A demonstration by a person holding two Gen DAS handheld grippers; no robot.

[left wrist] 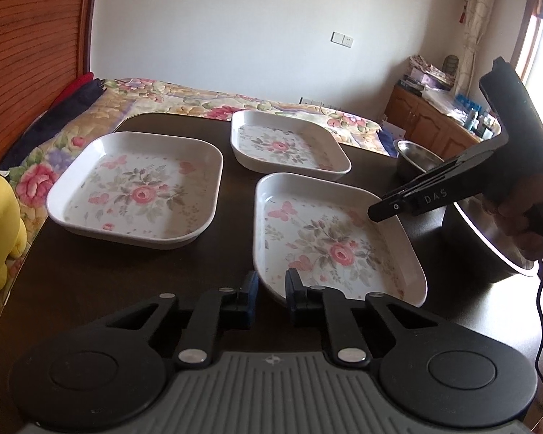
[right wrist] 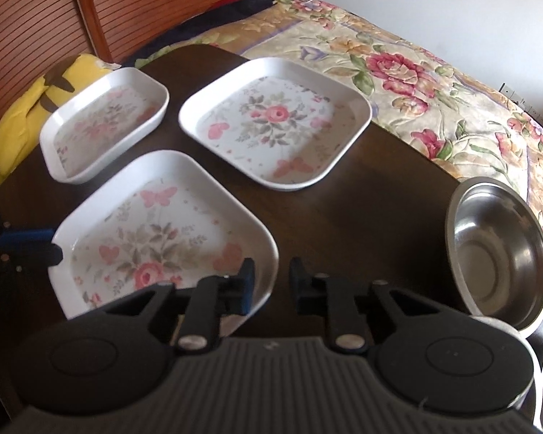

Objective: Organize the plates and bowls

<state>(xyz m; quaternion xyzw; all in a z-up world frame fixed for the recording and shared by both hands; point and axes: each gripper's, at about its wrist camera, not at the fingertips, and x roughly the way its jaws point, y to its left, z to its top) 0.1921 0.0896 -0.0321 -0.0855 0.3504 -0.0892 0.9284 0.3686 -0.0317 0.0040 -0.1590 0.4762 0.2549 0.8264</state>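
Three square floral plates lie apart on the dark table, none stacked, so the sorting looks barely begun. From left: one plate, a far plate, and the nearest plate, its corner between the released left gripper's jaws. The right gripper hovers, also released. Two steel bowls sit right: small and large.

large bowl: mostly hidden behind right gripper | frame-cut
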